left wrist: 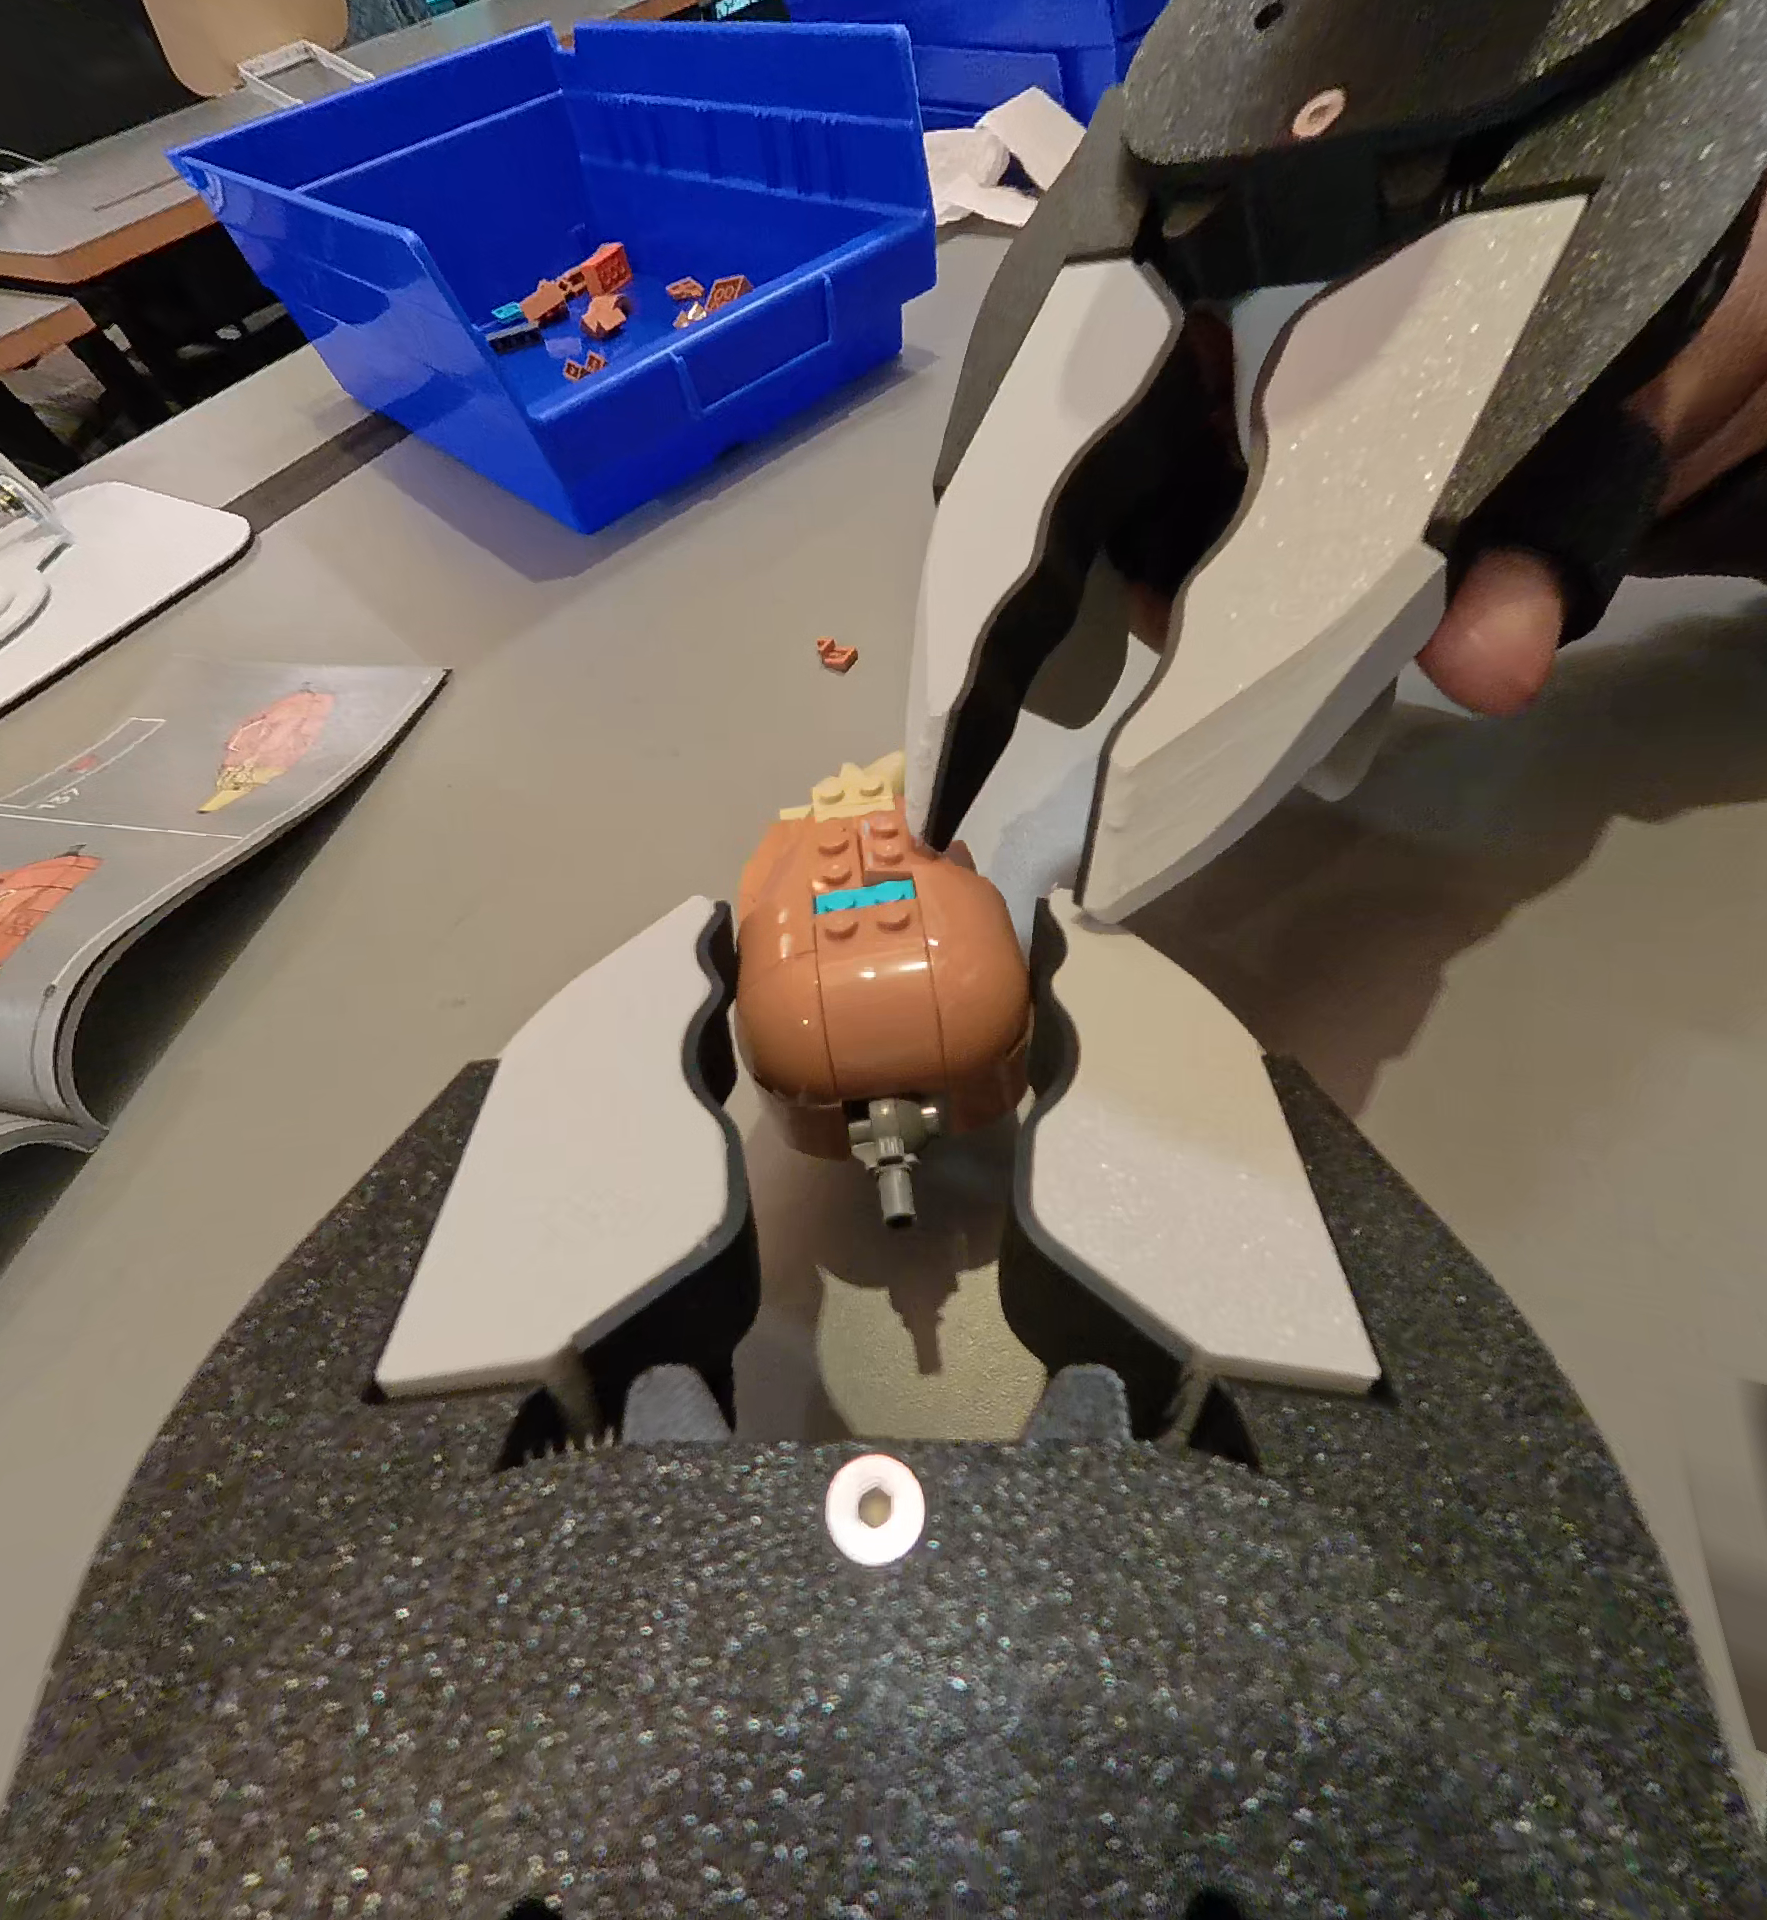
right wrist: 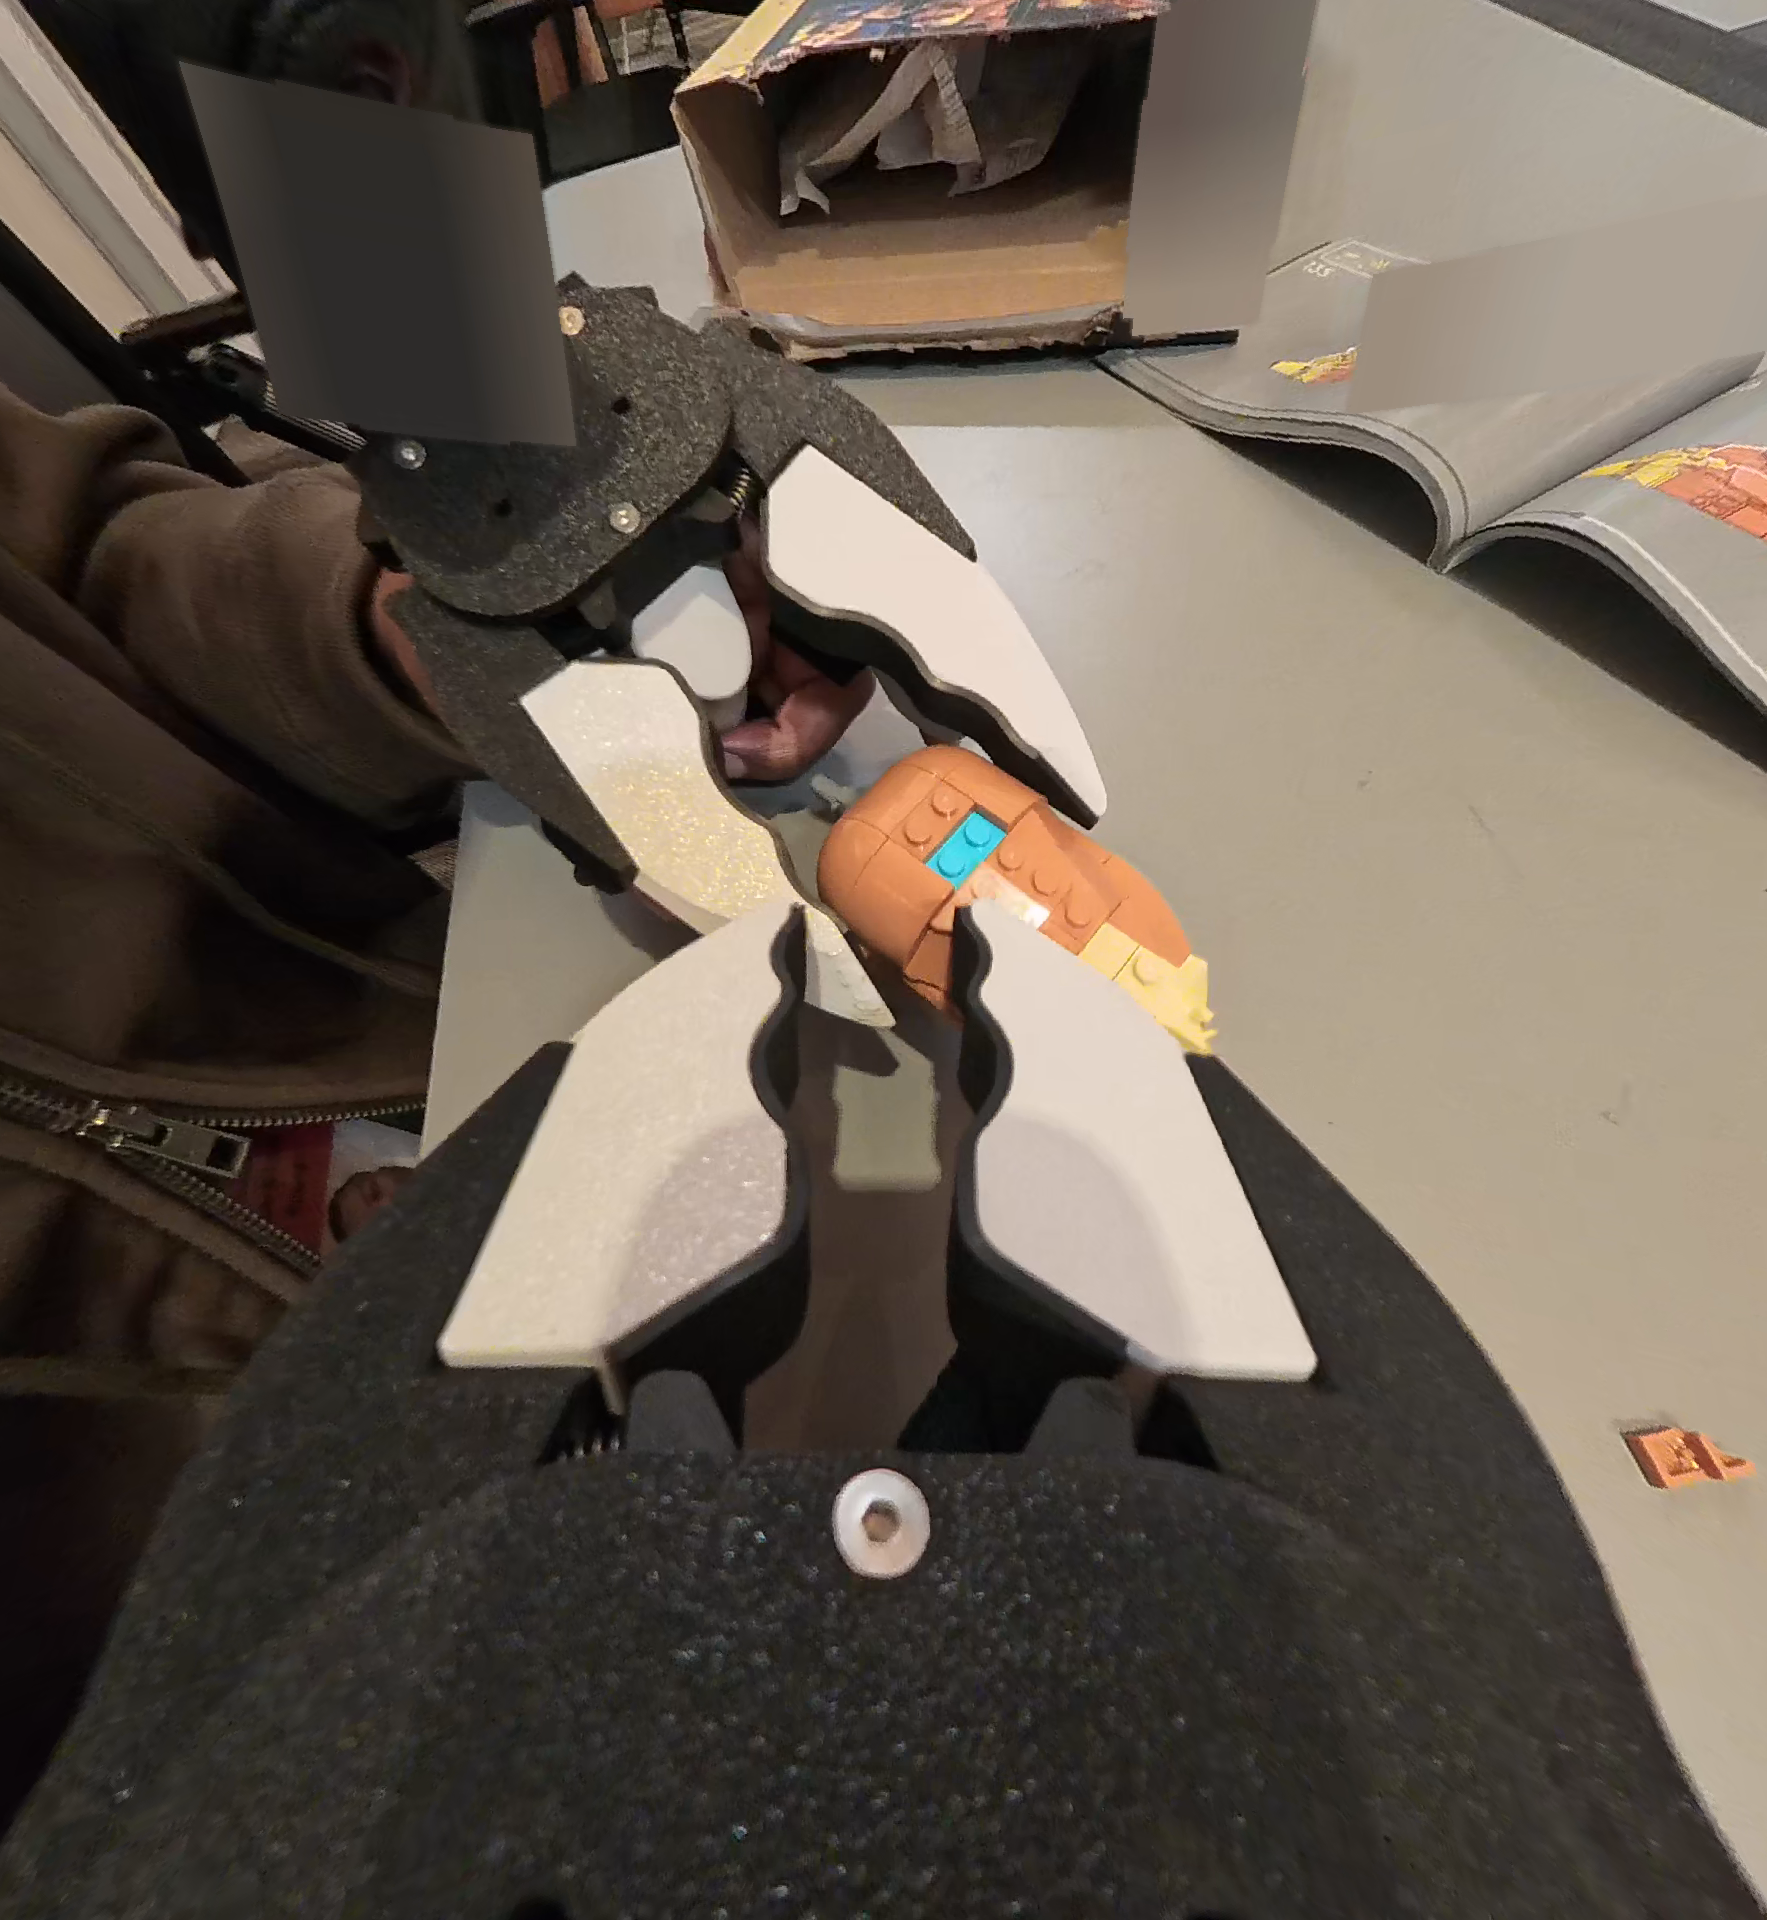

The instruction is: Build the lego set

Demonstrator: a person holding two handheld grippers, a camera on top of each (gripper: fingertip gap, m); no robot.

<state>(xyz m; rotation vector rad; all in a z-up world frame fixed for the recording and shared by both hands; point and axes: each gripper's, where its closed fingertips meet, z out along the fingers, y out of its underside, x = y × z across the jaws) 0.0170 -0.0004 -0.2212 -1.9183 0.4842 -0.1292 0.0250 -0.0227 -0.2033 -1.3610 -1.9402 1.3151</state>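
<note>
L tongs [left wrist: 879, 997] round lego model [left wrist: 879, 987]

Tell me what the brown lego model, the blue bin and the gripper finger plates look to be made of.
Brown lego model: hard glossy plastic, judging by the sharp highlights on its rounded shell.
Blue bin: rigid moulded plastic, smooth with a slight sheen and ribbed walls.
Finger plates: pale grey, matte and finely grained, probably printed plastic, with a black wavy lining that may be rubber or foam.

- An office-like workroom or lab: long grey laminate bench [left wrist: 567, 644], with more desks [left wrist: 79, 239] behind it.
- Blue plastic parts bin [left wrist: 754, 343], open printed instruction booklet [left wrist: 131, 831], torn cardboard box [right wrist: 920, 208].
</note>
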